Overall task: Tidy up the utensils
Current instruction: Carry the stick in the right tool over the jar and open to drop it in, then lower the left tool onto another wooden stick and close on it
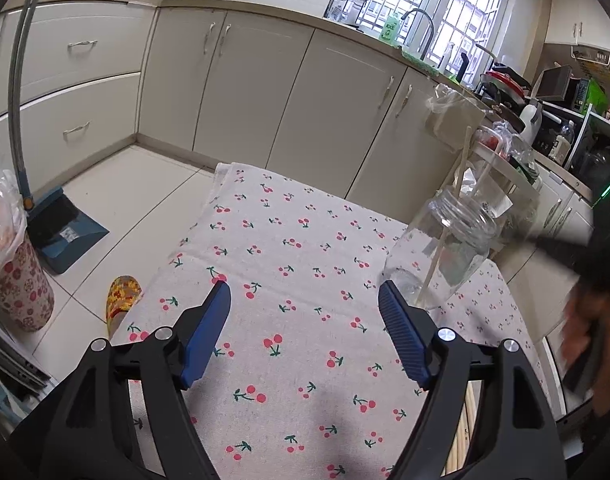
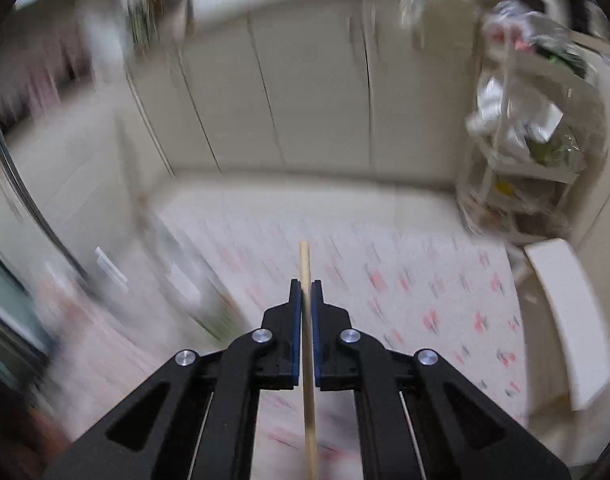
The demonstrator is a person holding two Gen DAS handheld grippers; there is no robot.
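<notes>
The left gripper [image 1: 305, 300] points forward and downward over the cherry-print tablecloth [image 1: 297, 240], its blue pads spread wide with only cloth between them. Nothing is held there. A clear glass jar [image 1: 445, 248] stands on the cloth just beyond the gripper's right-hand finger and slightly to that side; whether the fingertip touches the jar's base cannot be told. One pale wooden chopstick [image 1: 451, 208] already stands in the jar, leaning so that its upper end rises well above the rim.

At the right edge of the left wrist view, beside the jar, a dark blurred shape is probably the right gripper with the person's hand [image 1: 589, 320] (motion blur smears both).

The right gripper [image 2: 305, 286] also tilts down towards the tablecloth [image 2: 405, 280]. Its jaws are clamped on a second chopstick [image 2: 305, 264], which runs straight along the line of the fingers: a short length sticks out past the tips towards the far edge of the cloth, and the longer part trails back beneath the gripper body. The jar does not show in this heavily blurred view.
</notes>
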